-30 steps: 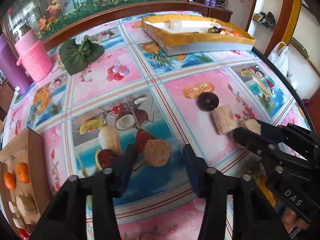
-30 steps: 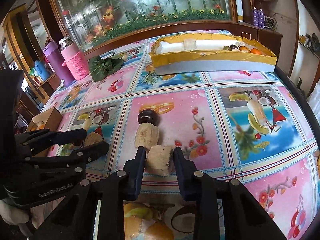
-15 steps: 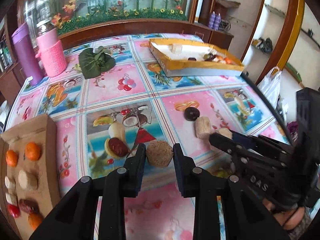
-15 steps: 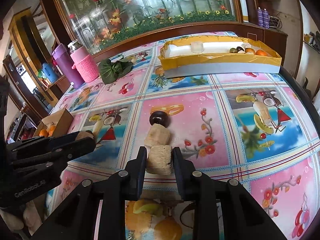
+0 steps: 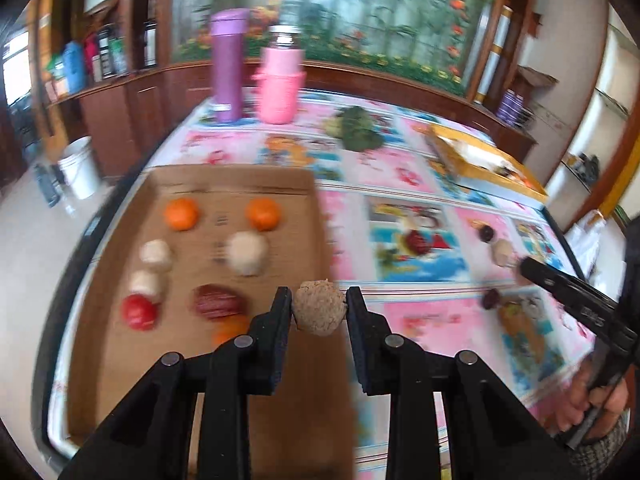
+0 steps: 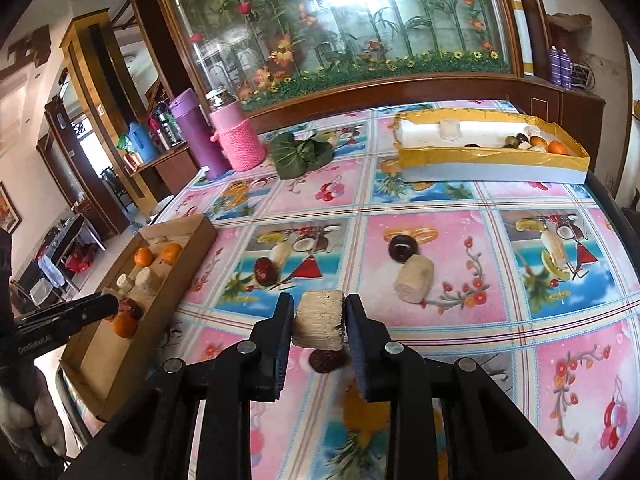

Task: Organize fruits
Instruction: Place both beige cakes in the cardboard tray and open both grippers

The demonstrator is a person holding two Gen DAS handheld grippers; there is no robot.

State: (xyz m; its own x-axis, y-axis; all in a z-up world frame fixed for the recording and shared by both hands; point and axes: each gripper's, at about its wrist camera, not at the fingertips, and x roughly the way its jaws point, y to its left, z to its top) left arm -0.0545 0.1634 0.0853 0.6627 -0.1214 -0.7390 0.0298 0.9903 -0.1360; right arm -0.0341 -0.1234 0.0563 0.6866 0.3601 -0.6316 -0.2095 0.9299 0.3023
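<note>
Both grippers loaded, fruit pieces lifted clear of the table.

Left gripper (image 5: 319, 306) clamped on a rough tan ball (image 5: 319, 312), carried over the near right corner of the cardboard tray (image 5: 120, 360), at lower centre of the frame, probably for dropping beside the oranges (image 5: 181, 214) and pale pieces already laid in rows there; blurred, so exact height unclear. Right gripper (image 6: 319, 314) shut on a pale cut chunk (image 6: 319, 324), held above a dark fruit (image 6: 327, 360) on the flowered tablecloth (image 6: 580, 360), tray at lower left. More pieces left mid-frame: a similar chunk (image 6: 414, 279) touching another dark fruit (image 6: 403, 249).
</note>
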